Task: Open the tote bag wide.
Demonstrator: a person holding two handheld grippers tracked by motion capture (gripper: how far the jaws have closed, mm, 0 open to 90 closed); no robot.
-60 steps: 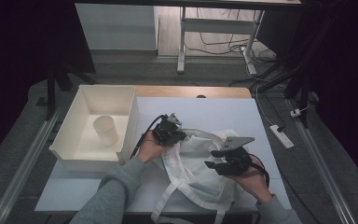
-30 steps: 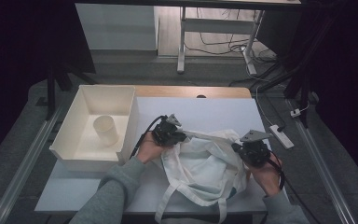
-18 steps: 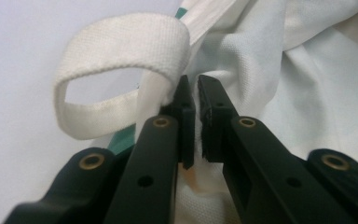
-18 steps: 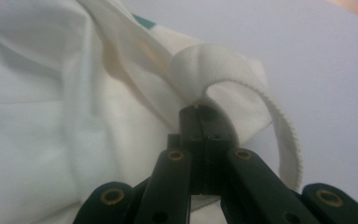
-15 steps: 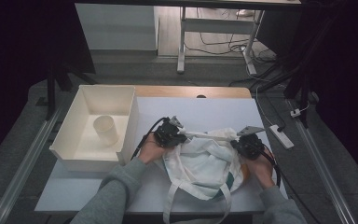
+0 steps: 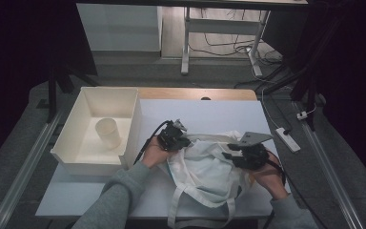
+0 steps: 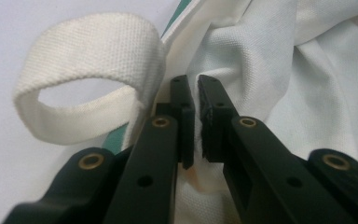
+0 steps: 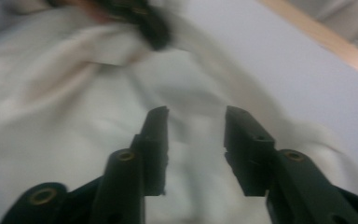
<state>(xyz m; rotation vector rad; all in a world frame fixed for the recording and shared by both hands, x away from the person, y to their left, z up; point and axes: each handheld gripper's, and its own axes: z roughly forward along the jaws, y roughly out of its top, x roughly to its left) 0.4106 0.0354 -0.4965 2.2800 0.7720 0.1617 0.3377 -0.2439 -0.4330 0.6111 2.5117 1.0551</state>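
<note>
Tote bag [image 6: 205,164] on the desk [image 6: 209,112]: left tool [image 7: 195,100] pinches its rim; right tool [image 8: 193,126], jaws just opened and holding nothing, should regrip the opposite rim squarely.

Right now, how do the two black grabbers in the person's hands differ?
The left gripper is shut on the white cloth bag, pinching its fabric, while the right gripper has just been opening, with nothing between its jaws. The left grips near a webbing handle; the right hovers over plain cloth. Both have two black jaws.
</note>
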